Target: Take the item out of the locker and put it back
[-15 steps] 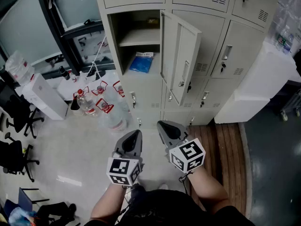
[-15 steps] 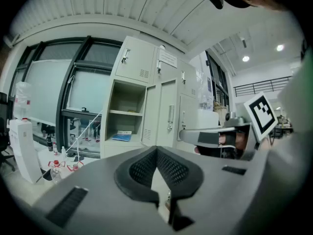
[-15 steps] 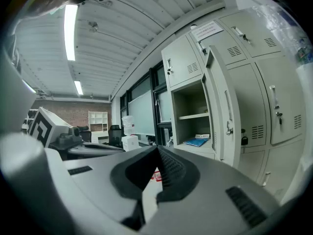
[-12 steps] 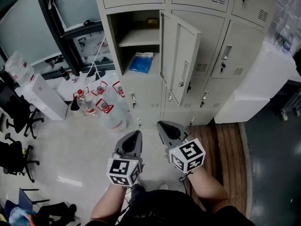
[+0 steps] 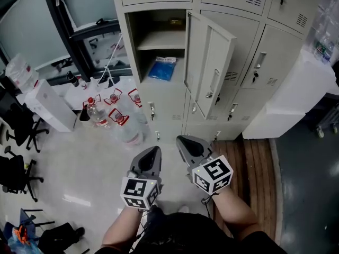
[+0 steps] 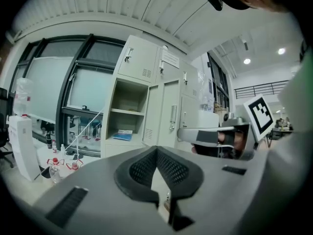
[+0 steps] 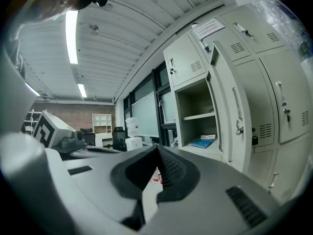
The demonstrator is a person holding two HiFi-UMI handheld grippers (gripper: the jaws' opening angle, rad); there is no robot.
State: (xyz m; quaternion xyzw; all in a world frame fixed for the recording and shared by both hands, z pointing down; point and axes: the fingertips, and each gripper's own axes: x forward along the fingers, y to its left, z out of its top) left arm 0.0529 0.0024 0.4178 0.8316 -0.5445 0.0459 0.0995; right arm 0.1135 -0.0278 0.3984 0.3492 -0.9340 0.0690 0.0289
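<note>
Facing the grippers: an open locker compartment, its door swung out to the right.
Item's place: a flat blue packet lies on the compartment's floor, under the inner shelf, towards the front edge.
Jaws of left gripper: closed tip to tip with nothing between them, held low over the floor.
Jaws of right gripper: closed too and empty, just beside the left one, below the door's lower corner.
Packet against the jaws: well apart from both, higher up and farther off. It shows up and left of the tips in the left gripper view, up and right of them in the right gripper view.
Beside the locker: red-capped water bottles stand on the floor at its left.
</note>
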